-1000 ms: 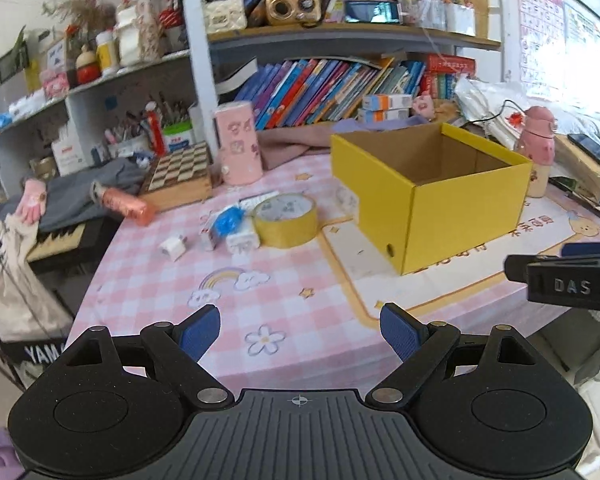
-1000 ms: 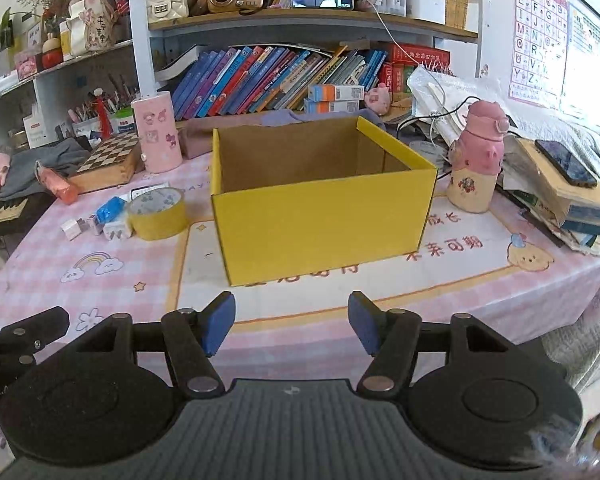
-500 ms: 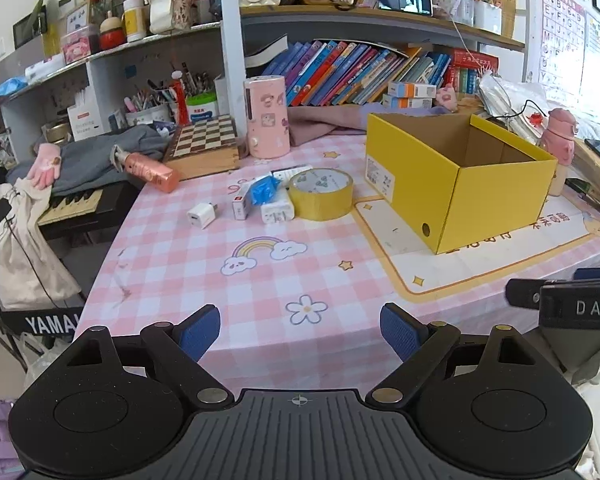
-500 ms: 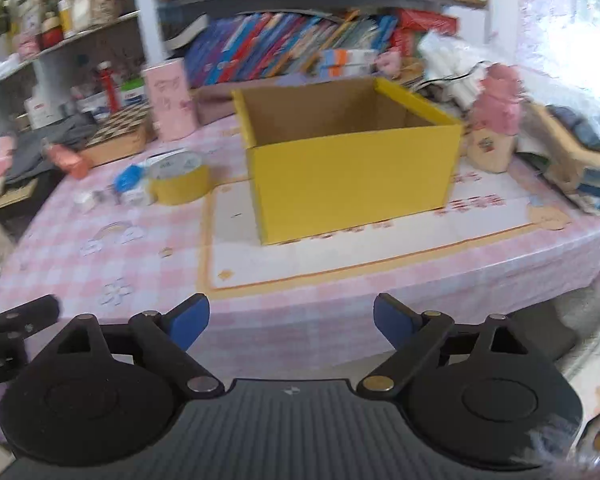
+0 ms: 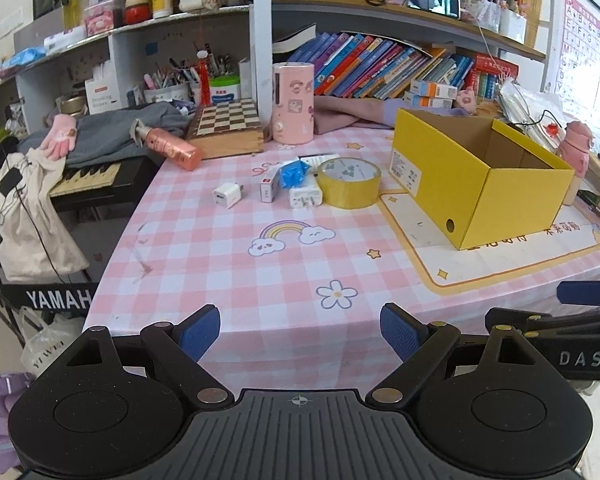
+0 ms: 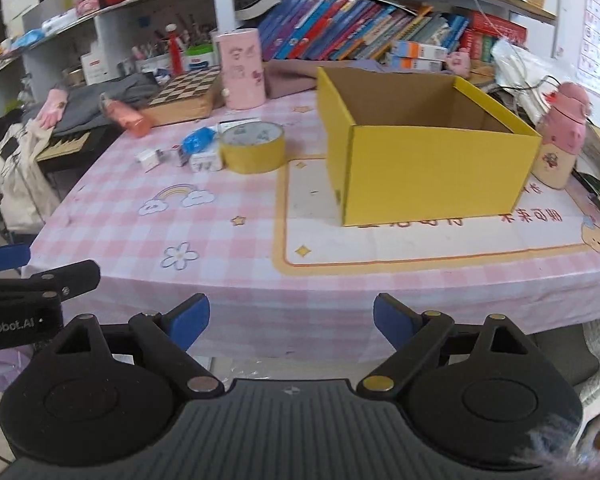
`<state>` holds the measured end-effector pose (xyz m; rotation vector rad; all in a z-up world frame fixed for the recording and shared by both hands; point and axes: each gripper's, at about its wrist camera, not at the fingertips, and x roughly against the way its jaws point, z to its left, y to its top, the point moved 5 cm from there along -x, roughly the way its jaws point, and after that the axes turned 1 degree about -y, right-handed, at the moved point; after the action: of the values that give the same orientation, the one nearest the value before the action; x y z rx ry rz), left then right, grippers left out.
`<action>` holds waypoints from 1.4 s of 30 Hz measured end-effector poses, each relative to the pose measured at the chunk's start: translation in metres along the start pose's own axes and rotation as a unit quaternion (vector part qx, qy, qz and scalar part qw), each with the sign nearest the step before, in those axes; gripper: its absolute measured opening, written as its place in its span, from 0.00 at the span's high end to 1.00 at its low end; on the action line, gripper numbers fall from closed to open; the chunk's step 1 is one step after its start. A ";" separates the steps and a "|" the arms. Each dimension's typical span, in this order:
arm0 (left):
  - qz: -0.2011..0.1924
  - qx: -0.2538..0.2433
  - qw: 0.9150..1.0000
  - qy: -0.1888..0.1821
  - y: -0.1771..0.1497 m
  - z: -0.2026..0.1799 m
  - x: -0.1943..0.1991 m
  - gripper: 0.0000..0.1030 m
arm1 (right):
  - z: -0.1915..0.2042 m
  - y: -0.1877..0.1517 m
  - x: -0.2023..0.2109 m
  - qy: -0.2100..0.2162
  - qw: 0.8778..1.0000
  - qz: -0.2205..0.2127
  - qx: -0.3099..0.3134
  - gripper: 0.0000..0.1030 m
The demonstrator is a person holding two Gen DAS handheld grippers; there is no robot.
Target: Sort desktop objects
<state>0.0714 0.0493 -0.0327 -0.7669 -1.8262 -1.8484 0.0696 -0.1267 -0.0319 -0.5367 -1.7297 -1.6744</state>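
Note:
An open yellow cardboard box [image 5: 480,176] [image 6: 424,168] stands on the pink checked tablecloth [image 5: 260,272], and looks empty. Left of it lie a roll of yellow tape [image 5: 349,182] [image 6: 253,147], a white plug adapter [image 5: 306,197], a blue crumpled item [image 5: 294,172] [image 6: 198,140], a small white box [image 5: 269,188] and a white charger cube [image 5: 227,195] [image 6: 149,159]. My left gripper [image 5: 300,332] is open and empty, off the table's front edge. My right gripper [image 6: 291,320] is open and empty, also in front of the table, to the right of the left one.
A pink cylinder [image 5: 293,102], a chessboard box [image 5: 226,126] and a pink spray bottle [image 5: 168,148] stand at the back. A pink drinking bottle [image 6: 560,136] is right of the box. Bookshelves rise behind. A keyboard [image 5: 84,178] and bags sit left of the table.
Both grippers have pulled back and away from the table, so more of the tablecloth shows. The right gripper's fingers have opened wider. No object on the table moved.

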 end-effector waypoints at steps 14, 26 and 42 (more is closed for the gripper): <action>0.008 0.026 0.999 -0.017 -0.006 0.028 0.000 0.13 | 0.042 0.004 -0.004 0.011 0.998 -0.003 0.055 0.18; 0.017 0.043 0.999 -0.017 -0.005 0.042 -0.007 0.13 | 0.058 0.010 -0.016 0.017 0.998 0.009 0.067 0.18; 0.025 0.051 0.998 0.018 0.030 0.053 -0.050 0.13 | 0.065 0.050 -0.064 0.052 0.994 0.007 0.094 0.25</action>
<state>0.1330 0.0968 -0.0430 -0.7310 -1.8468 -1.7131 0.1375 -0.0482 -0.0385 -0.3668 -1.7796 -1.4835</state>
